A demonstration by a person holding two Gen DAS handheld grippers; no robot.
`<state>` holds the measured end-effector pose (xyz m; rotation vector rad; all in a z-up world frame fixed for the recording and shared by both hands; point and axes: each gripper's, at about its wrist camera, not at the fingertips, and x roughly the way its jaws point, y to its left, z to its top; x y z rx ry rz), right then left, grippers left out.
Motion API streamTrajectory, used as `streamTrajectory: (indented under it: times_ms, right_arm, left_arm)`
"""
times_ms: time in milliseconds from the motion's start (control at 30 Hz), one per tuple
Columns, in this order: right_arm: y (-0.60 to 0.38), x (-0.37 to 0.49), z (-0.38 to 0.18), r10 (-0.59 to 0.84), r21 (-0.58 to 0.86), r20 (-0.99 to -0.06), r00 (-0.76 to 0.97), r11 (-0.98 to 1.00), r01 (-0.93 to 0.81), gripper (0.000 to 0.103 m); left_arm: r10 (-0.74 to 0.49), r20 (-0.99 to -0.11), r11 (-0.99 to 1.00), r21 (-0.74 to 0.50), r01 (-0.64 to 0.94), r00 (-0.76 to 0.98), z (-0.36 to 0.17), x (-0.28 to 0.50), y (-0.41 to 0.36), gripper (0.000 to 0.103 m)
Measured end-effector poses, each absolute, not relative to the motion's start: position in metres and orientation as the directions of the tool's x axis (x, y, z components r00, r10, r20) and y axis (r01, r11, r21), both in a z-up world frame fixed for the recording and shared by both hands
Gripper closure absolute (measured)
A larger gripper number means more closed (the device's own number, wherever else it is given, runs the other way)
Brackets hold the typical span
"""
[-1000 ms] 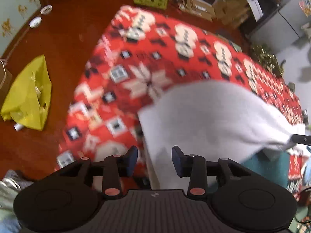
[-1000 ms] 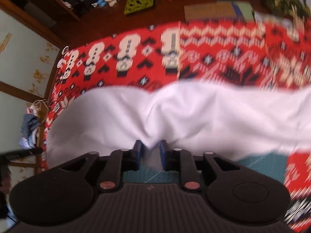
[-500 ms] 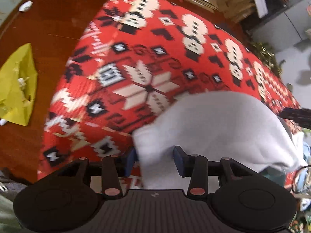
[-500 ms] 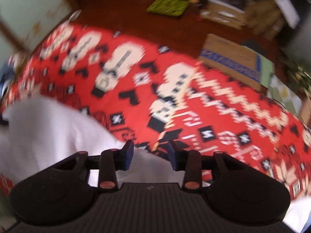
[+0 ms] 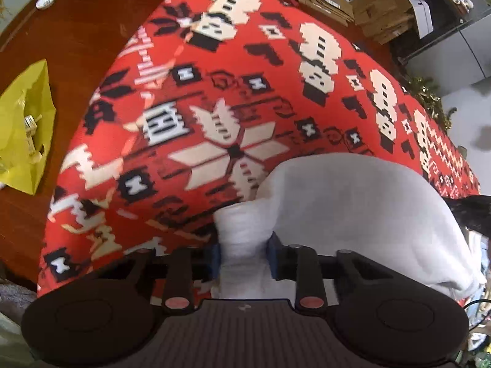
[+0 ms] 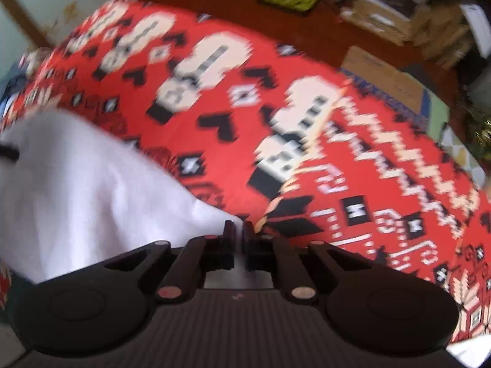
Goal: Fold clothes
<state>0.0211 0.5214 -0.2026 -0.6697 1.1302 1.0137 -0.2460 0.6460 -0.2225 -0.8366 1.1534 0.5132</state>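
The garment (image 5: 353,211) was plain white. The blanket (image 5: 233,98) was bright red, patterned with cream snowflakes, cream snowmen and black diamonds. A yellow bag (image 5: 24,128) lay on the dark reddish-brown floor (image 5: 76,24).

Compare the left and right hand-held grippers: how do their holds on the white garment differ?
The left hand-held gripper has a thick bunched roll of the white garment between widely spaced fingers; the right hand-held gripper pinches a thin edge of it, fingers nearly together. The left view is sharp, the right blurred. Both are over the red patterned blanket.
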Motion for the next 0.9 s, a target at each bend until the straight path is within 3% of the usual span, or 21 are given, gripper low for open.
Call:
streamTrajectory:
  times_ms: [167,533,733,900]
  right_arm:
    - [0.516,0.050,-0.156,0.389,0.043,-0.900,0.195,0.525,-0.850,0.098]
    - [0.519,0.107,-0.043,0.517,0.015,-0.771,0.373,0.599,-0.801,0.102]
    - [0.513,0.100,-0.018,0.549,0.015,-0.746,0.376,0.579,-0.815,0.102]
    - [0.472,0.053,-0.021,0.552,0.076,-0.770,0.320,0.578,-0.813,0.102]
  left_arm:
    - [0.035,-0.912,0.634,-0.296,-0.715,0.409,-0.189,-0.233,0.648,0.080]
    - [0.210,-0.759,0.714,-0.312,-0.627,0.616,-0.085,-0.174,0.690,0.080]
    - [0.233,-0.736,0.723,-0.306,-0.619,0.635,-0.063,-0.172,0.692,0.080]
    - [0.183,-0.765,0.707,-0.334,-0.623,0.618,-0.068,-0.213,0.663,0.079]
